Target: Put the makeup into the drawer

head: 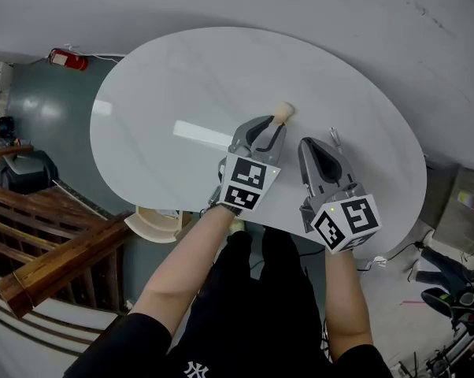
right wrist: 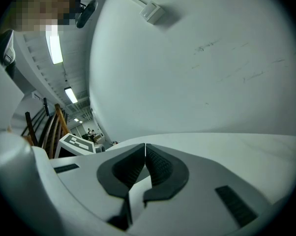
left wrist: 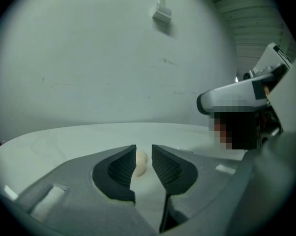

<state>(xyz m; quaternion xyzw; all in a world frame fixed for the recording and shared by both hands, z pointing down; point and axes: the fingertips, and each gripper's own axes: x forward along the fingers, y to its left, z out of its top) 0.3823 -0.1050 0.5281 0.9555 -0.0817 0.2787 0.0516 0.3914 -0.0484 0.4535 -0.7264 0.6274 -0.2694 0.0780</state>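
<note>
A small beige egg-shaped makeup sponge [head: 283,113] lies on the white oval table [head: 166,93]. My left gripper [head: 275,127] hovers just short of it with its tips pointed at it. In the left gripper view the sponge [left wrist: 141,162] shows in the gap just beyond the parted jaws, partly hidden by the left finger, and the pads do not touch it. My left gripper [left wrist: 143,154] is open. Beside it on the right, my right gripper [head: 332,141] is over the table, and its jaws [right wrist: 145,149] are shut with nothing between them. No drawer is in view.
A wooden stair railing [head: 48,250] runs at the lower left beyond the table's edge. A cream-coloured seat [head: 154,223] sits under the table's near rim. A grey wall stands right behind the table, with a small box [left wrist: 162,14] on it.
</note>
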